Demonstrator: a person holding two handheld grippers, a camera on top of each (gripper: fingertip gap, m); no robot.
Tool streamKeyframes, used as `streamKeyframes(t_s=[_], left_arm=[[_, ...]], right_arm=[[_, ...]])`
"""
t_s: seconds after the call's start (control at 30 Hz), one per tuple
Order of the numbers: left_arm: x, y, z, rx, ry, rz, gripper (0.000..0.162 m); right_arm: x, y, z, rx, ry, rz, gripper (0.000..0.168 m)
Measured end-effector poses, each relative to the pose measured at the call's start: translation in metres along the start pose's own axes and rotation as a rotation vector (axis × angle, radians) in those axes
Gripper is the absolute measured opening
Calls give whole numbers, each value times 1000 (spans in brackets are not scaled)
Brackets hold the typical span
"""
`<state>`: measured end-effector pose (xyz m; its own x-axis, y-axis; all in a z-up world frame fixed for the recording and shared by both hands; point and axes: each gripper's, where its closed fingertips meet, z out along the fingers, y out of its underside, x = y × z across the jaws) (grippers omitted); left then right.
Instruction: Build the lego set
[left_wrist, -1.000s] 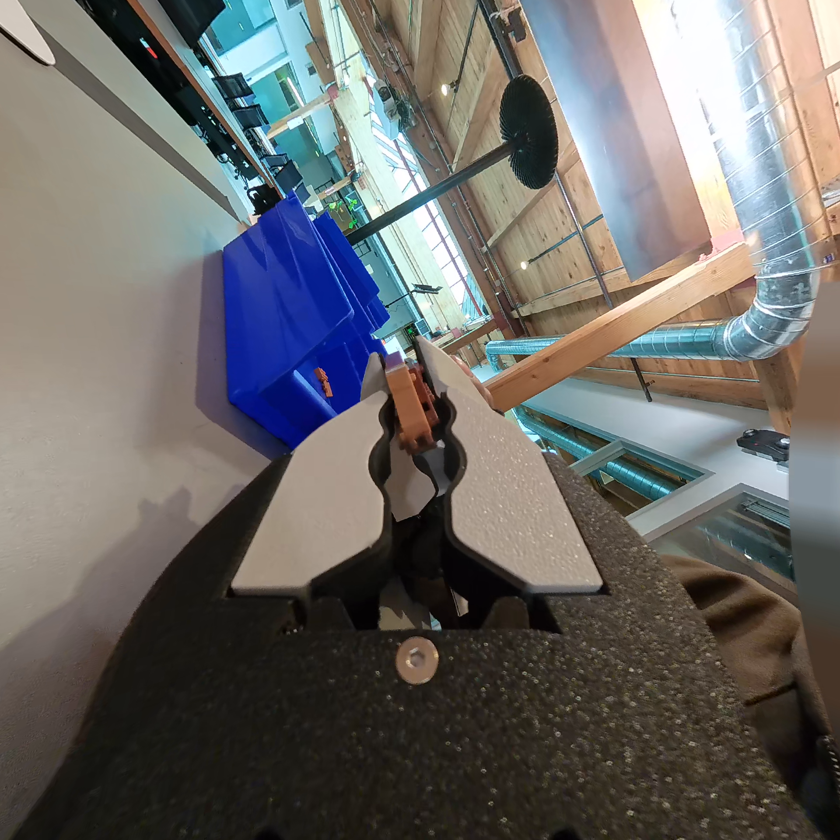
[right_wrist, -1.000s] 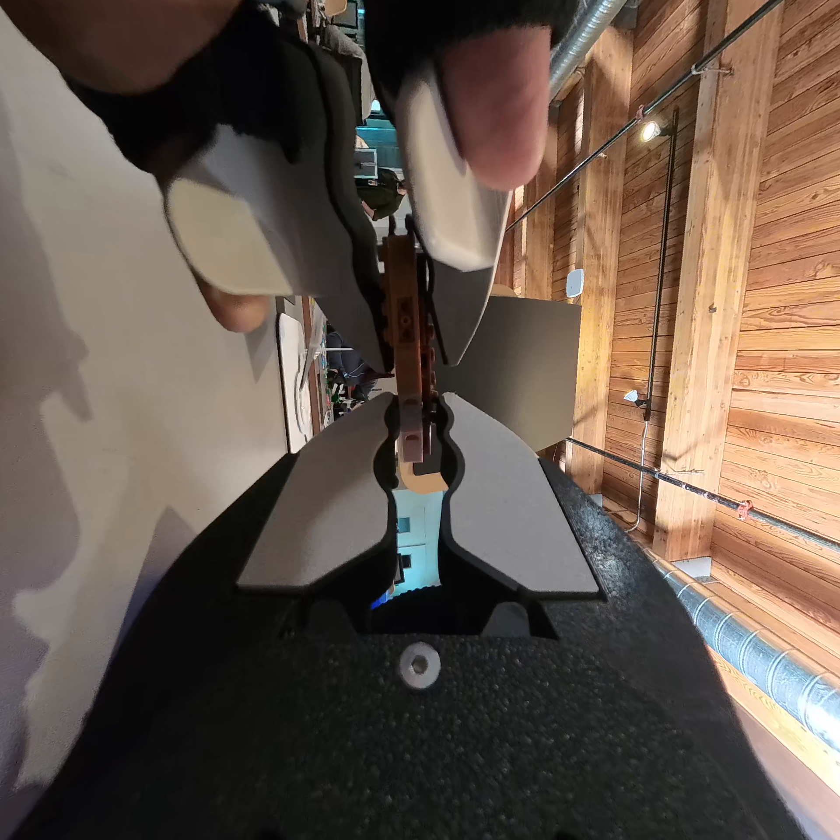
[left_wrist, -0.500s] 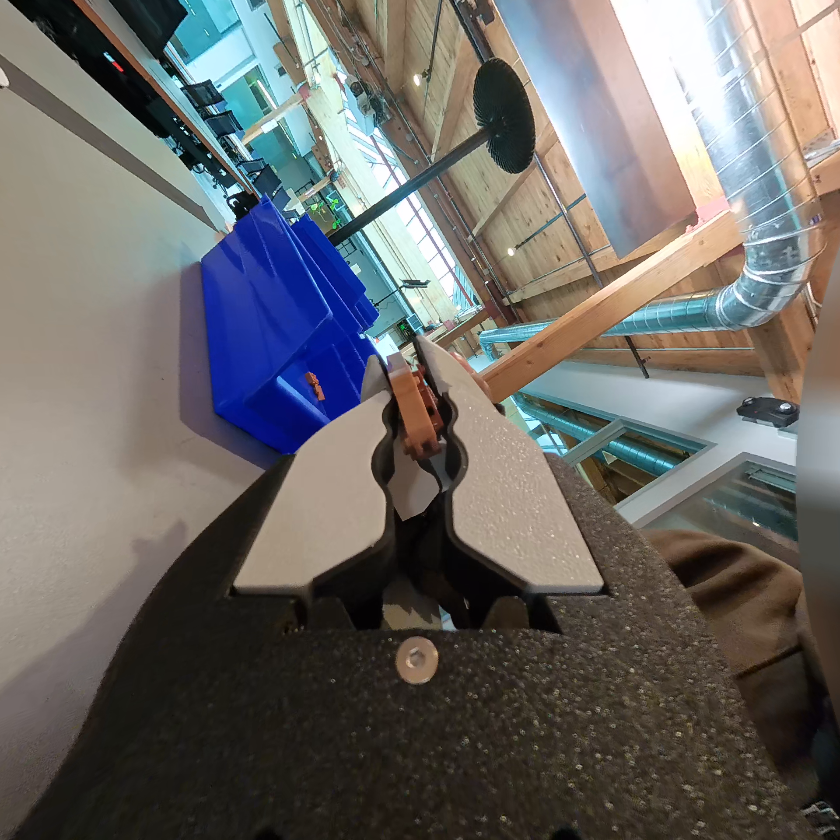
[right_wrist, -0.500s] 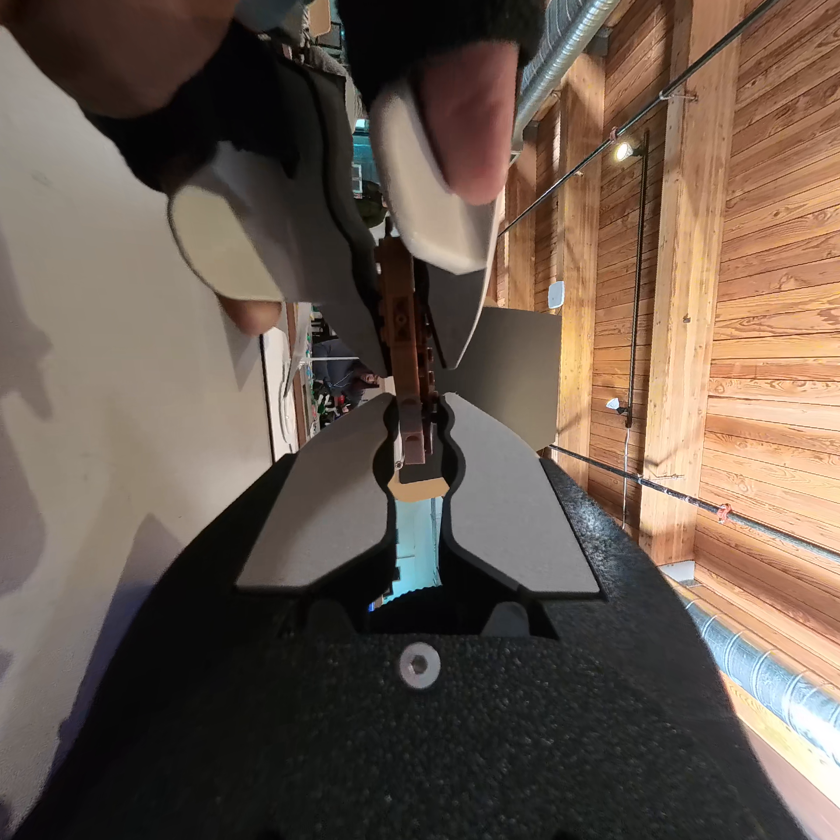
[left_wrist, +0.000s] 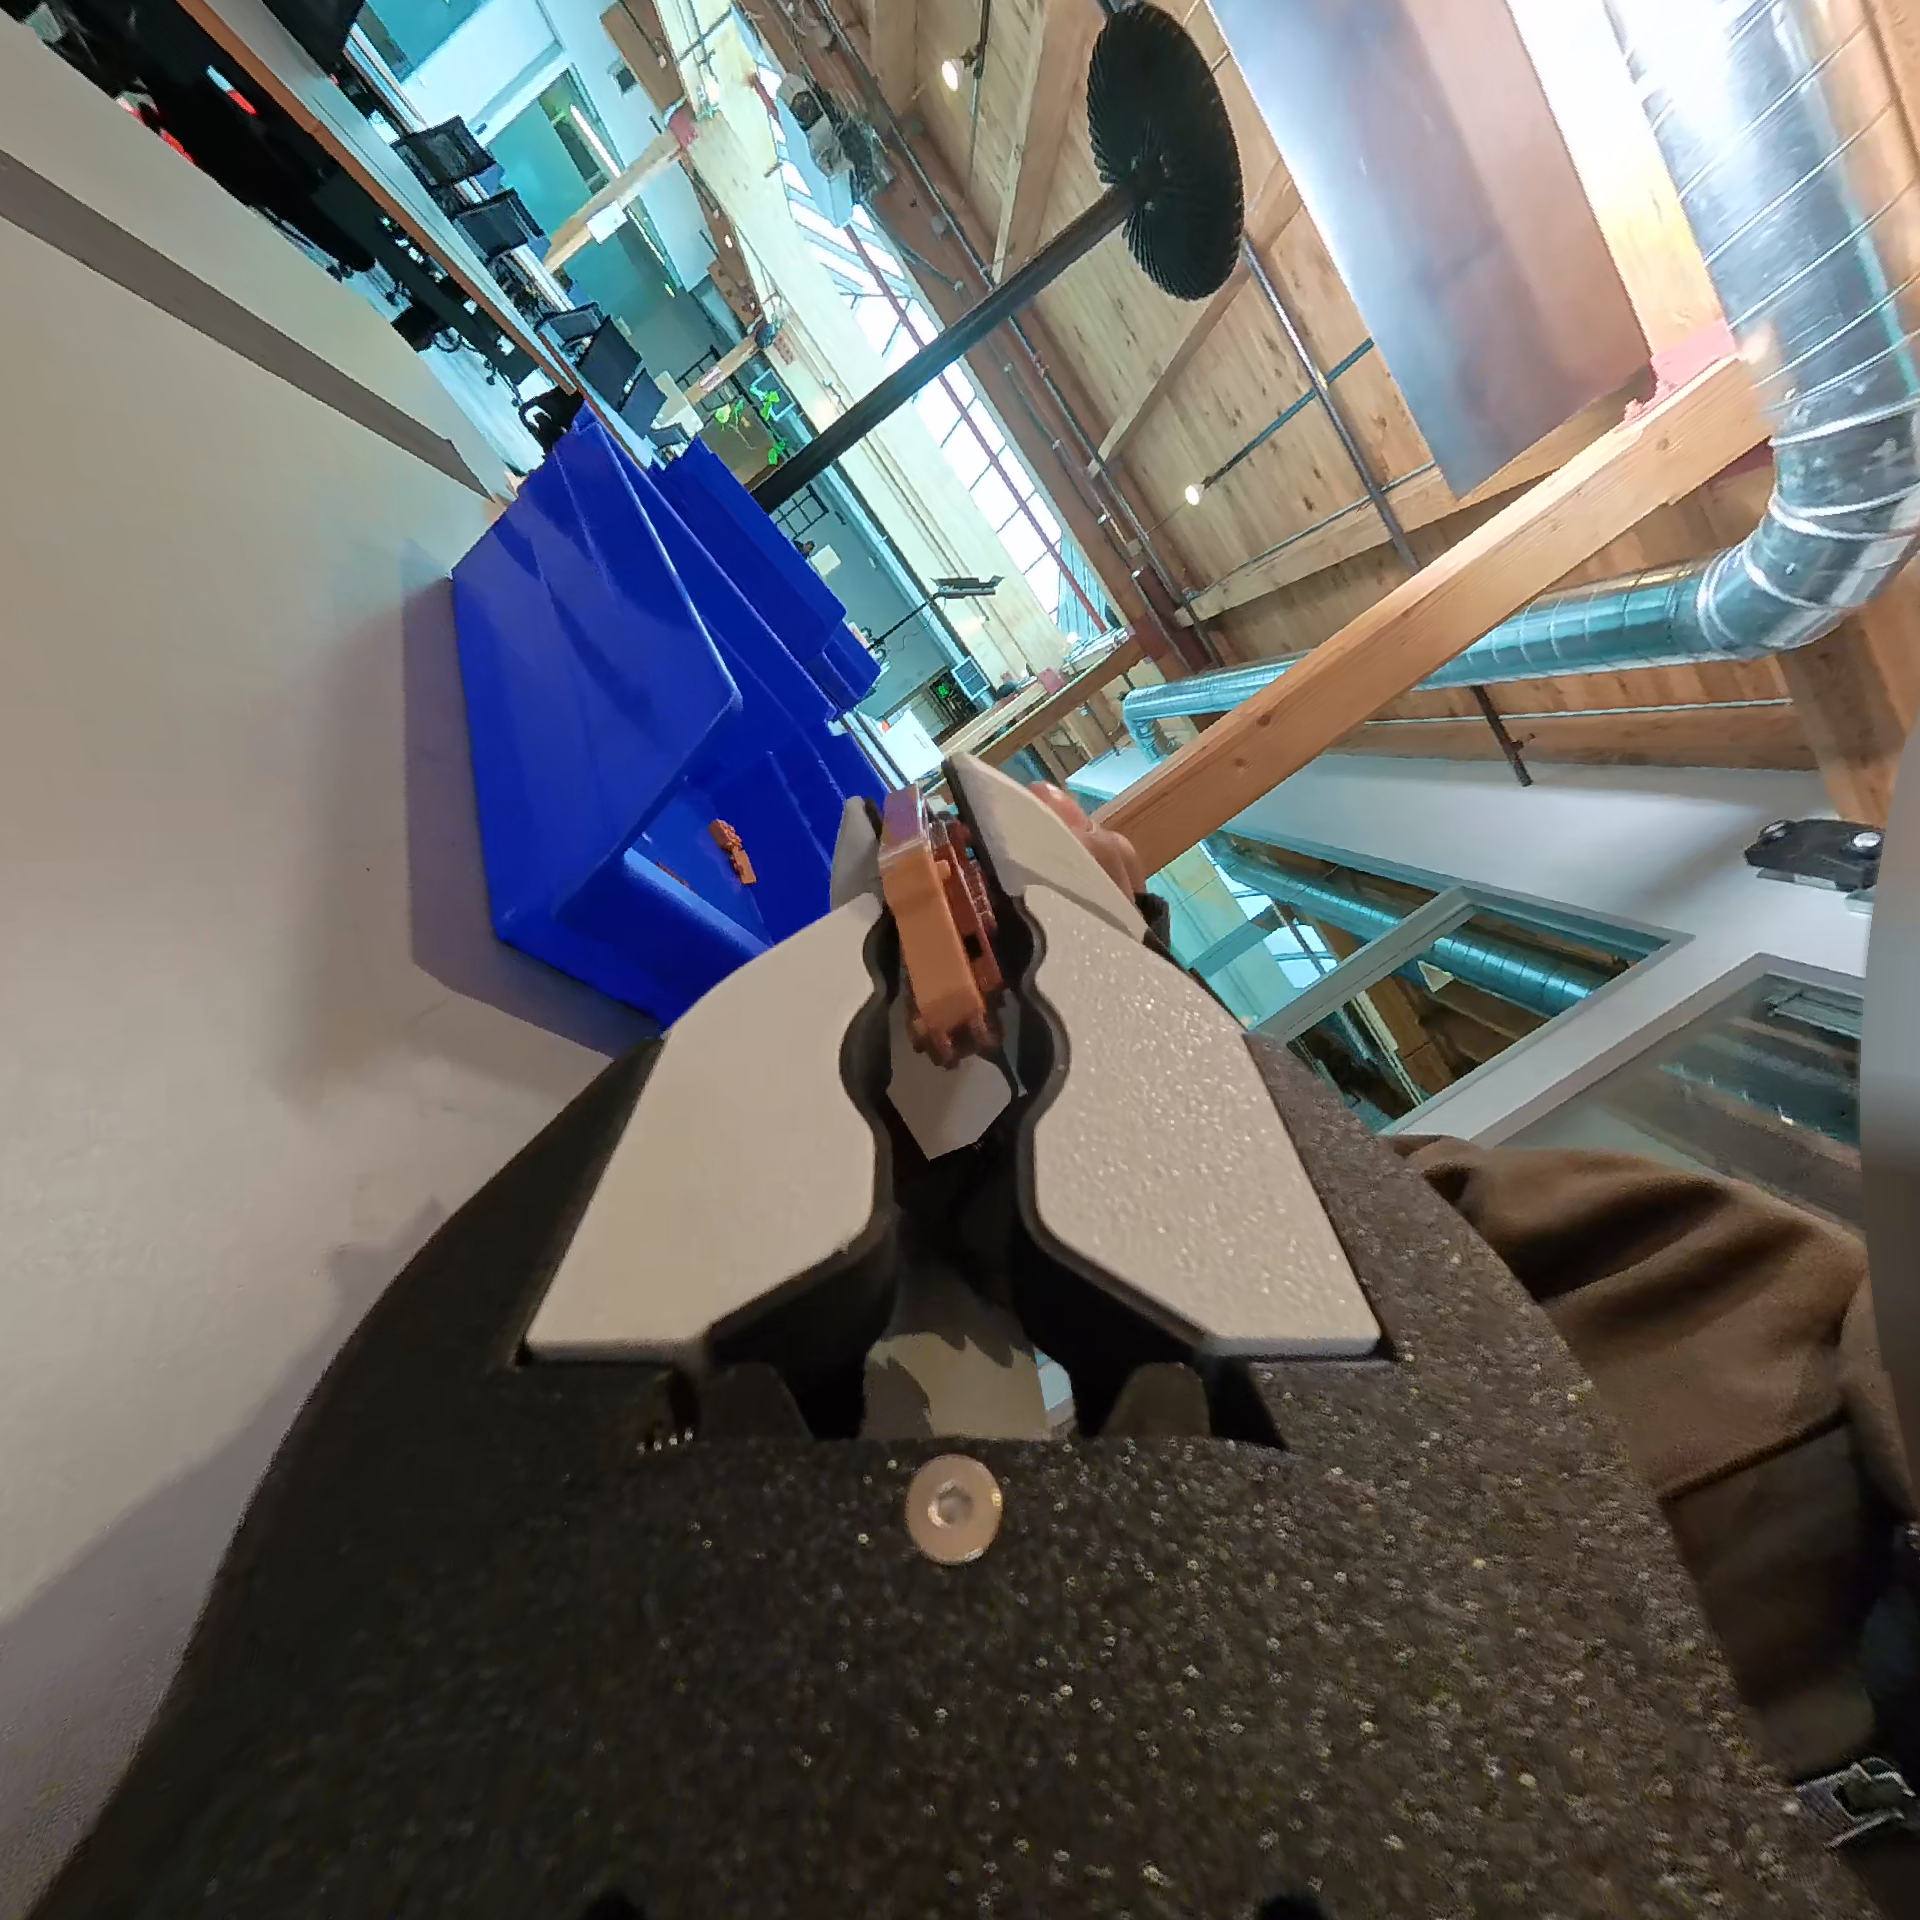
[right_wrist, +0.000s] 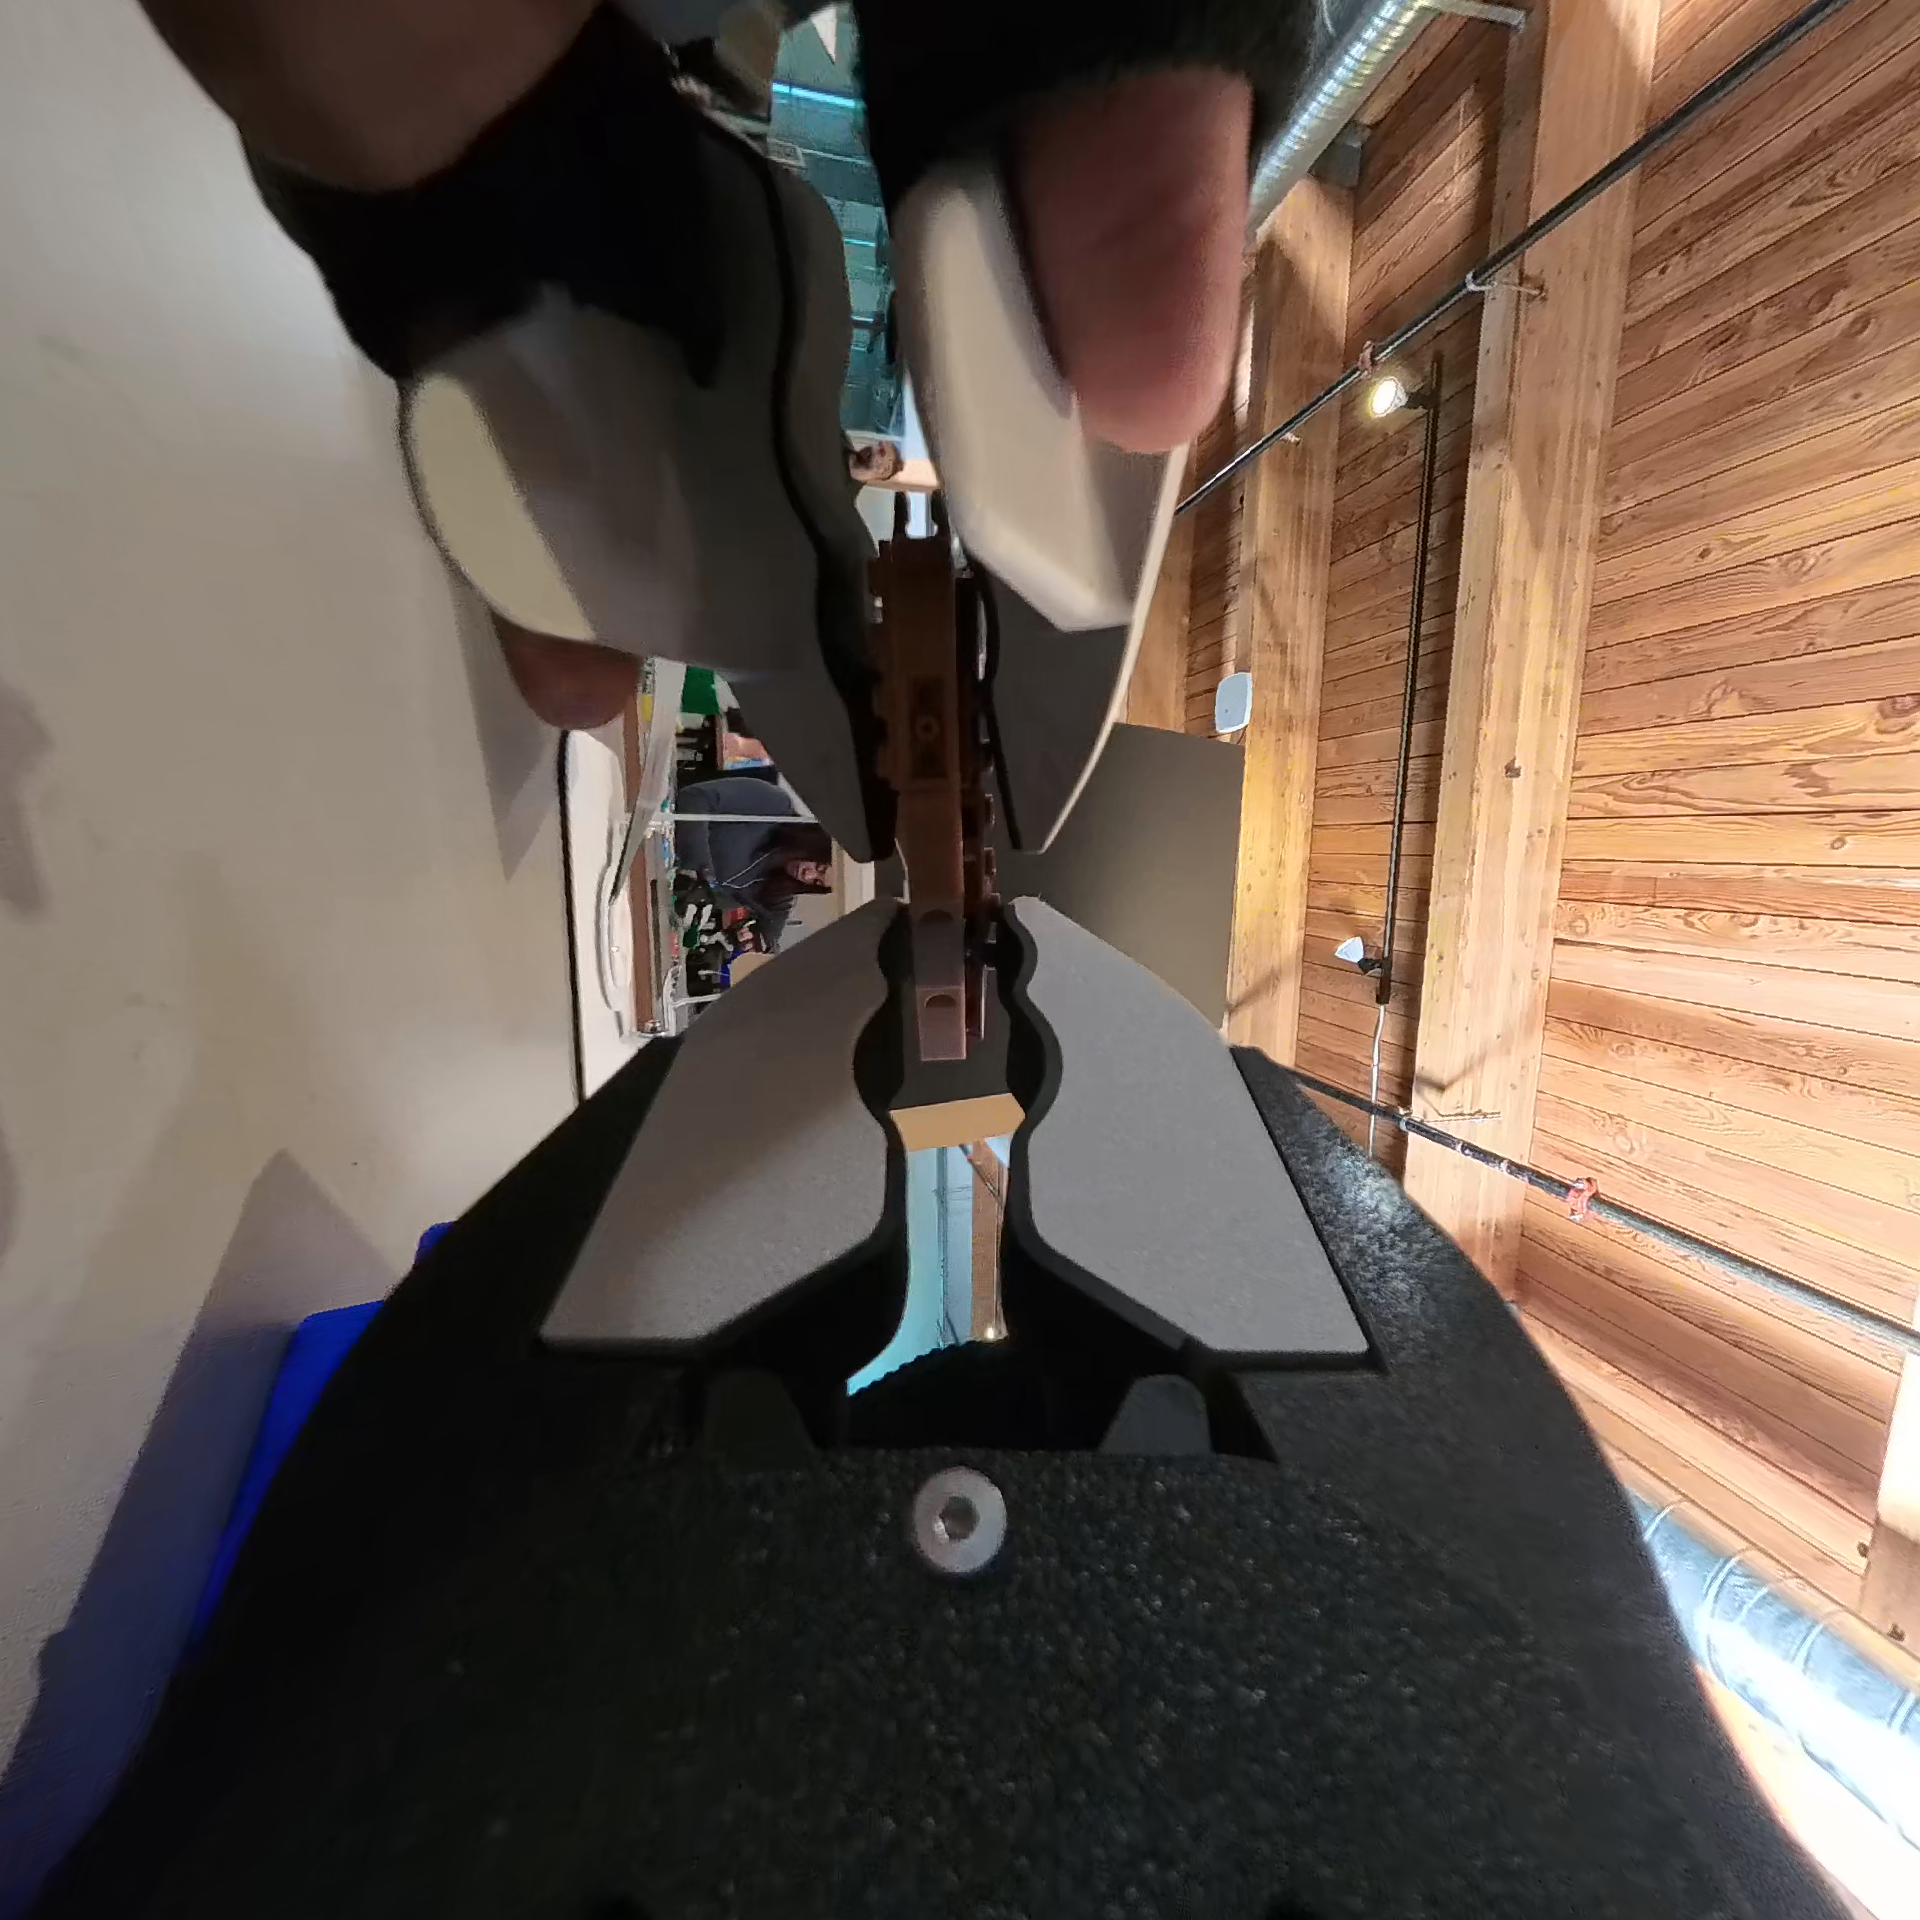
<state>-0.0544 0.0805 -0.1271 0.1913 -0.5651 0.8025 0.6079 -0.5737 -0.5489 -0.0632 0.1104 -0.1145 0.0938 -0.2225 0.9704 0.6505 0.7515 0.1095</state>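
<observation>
My left gripper (left_wrist: 940, 920) is shut on a tan and brown lego assembly (left_wrist: 935, 966), held in the air above the white table (left_wrist: 208, 779). My right gripper (right_wrist: 948, 920) is shut on a small brown-grey lego piece (right_wrist: 940, 997) that meets the end of the assembly (right_wrist: 920, 727). The two grippers face each other tip to tip. The left gripper (right_wrist: 940, 836) shows at the top of the right wrist view, held by a gloved hand (right_wrist: 1122, 208). The right gripper's tips (left_wrist: 914, 821) show just beyond the assembly in the left wrist view.
Blue bins (left_wrist: 623, 727) stand on the table behind the grippers, and one holds a small brown lego piece (left_wrist: 732, 847). A blue bin edge (right_wrist: 301, 1382) shows at the lower left of the right wrist view. A brown sleeve (left_wrist: 1610, 1351) is at the right. My two grippers' fingertips are within a few centimetres of each other.
Both grippers stay shut on the lego parts, pressed end to end. The pair has drifted a little, and the blue bin edge has come into the right wrist view.
</observation>
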Motion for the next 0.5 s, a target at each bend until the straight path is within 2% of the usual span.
streamKeyframes(t_s=[0.5], left_arm=[[5, 6, -1, -67, 30, 30, 17]], right_arm=[[5, -10, -8, 65, 36, -50, 16]])
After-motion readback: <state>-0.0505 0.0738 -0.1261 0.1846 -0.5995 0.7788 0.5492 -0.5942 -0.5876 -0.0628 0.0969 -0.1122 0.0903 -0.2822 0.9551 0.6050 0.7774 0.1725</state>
